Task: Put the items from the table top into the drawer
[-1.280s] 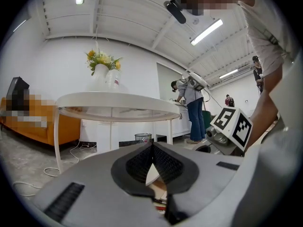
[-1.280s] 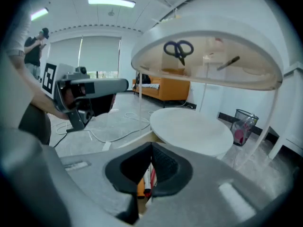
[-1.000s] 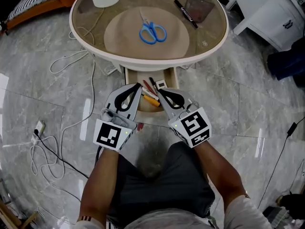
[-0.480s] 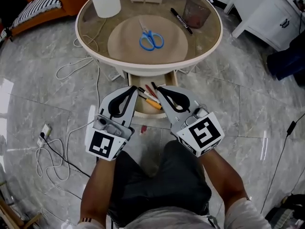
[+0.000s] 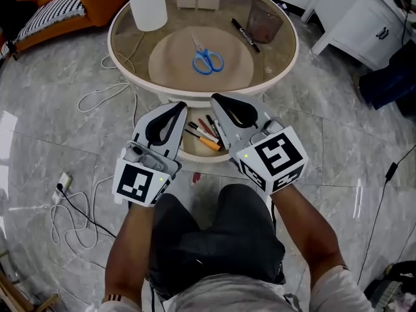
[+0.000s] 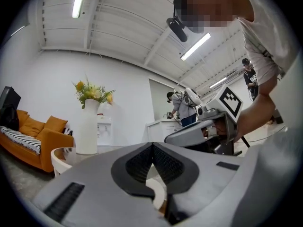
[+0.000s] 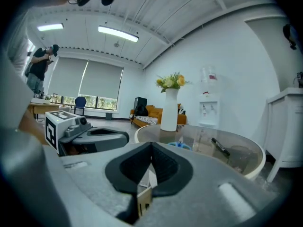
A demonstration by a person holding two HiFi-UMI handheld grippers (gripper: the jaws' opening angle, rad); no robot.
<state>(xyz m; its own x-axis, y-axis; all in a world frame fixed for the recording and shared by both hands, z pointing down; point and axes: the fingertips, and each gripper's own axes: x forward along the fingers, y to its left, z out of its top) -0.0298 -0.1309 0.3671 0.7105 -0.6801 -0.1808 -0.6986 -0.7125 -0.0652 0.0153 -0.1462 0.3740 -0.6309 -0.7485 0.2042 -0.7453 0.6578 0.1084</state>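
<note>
Scissors (image 5: 208, 61) lie far on the table (image 5: 133, 41); my left gripper (image 5: 180, 107) and right gripper (image 5: 216, 99) are both pinched closed and empty, so I should open 1 before reaching.

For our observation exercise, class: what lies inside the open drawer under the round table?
Several pens lie in the drawer, including an orange pen. The left gripper and right gripper cover its sides; the table hides its back.

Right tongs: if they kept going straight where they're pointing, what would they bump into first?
Probably the near rim of the round table, just ahead of the shut right tongs. If they cleared it, the blue scissors come next; depth is hard to judge.
</note>
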